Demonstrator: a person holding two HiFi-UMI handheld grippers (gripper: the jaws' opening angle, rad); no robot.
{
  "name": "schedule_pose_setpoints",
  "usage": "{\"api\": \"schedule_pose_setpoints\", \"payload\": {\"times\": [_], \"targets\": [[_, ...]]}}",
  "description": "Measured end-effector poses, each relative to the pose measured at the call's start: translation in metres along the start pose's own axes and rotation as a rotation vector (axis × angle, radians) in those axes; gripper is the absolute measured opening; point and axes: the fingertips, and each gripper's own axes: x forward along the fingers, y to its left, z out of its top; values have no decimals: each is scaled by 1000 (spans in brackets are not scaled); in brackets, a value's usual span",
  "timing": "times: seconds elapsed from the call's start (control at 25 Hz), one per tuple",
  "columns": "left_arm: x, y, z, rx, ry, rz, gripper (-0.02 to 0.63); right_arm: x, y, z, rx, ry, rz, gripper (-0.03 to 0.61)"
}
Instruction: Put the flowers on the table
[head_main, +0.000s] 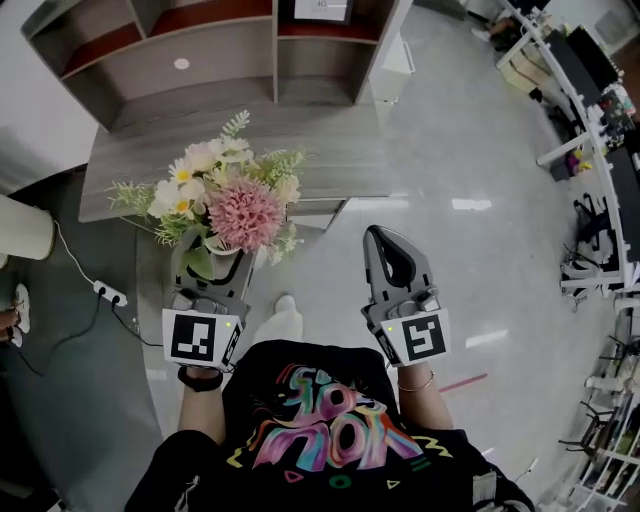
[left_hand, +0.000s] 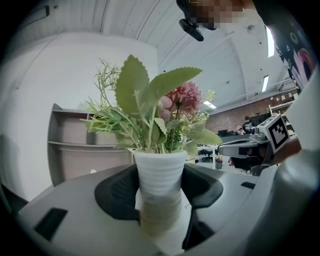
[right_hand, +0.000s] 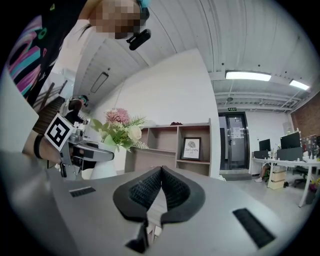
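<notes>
A white ribbed vase (left_hand: 159, 186) holds a bouquet of flowers (head_main: 228, 200) with a big pink bloom, cream blossoms and green sprigs. My left gripper (head_main: 213, 262) is shut on the vase, and its black pads press both sides of the vase in the left gripper view. The bouquet hangs in the air in front of the grey table (head_main: 330, 140). My right gripper (head_main: 385, 243) is shut with nothing in it, its tips touching; it is held to the right over the floor. From the right gripper view the flowers (right_hand: 120, 128) show at the left.
A grey shelf unit (head_main: 190, 55) stands on the back of the table, with a framed picture (right_hand: 191, 148) in one bay. A cable and power strip (head_main: 108, 292) lie on the floor at the left. Office desks and chairs (head_main: 600, 150) line the right side.
</notes>
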Motion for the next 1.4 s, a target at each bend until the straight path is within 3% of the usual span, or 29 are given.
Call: {"api": "schedule_pose_setpoints", "payload": {"times": [0.28, 0.76, 1.4], "targets": [[2, 2, -6, -14, 4, -4, 255, 4, 4, -11, -19, 60, 0, 14], [-4, 4, -9, -20, 26, 18, 255, 2, -2, -10, 6, 65, -6, 14], [5, 2, 1, -2, -1, 81, 255, 27, -4, -11, -10, 24, 112, 14]]}}
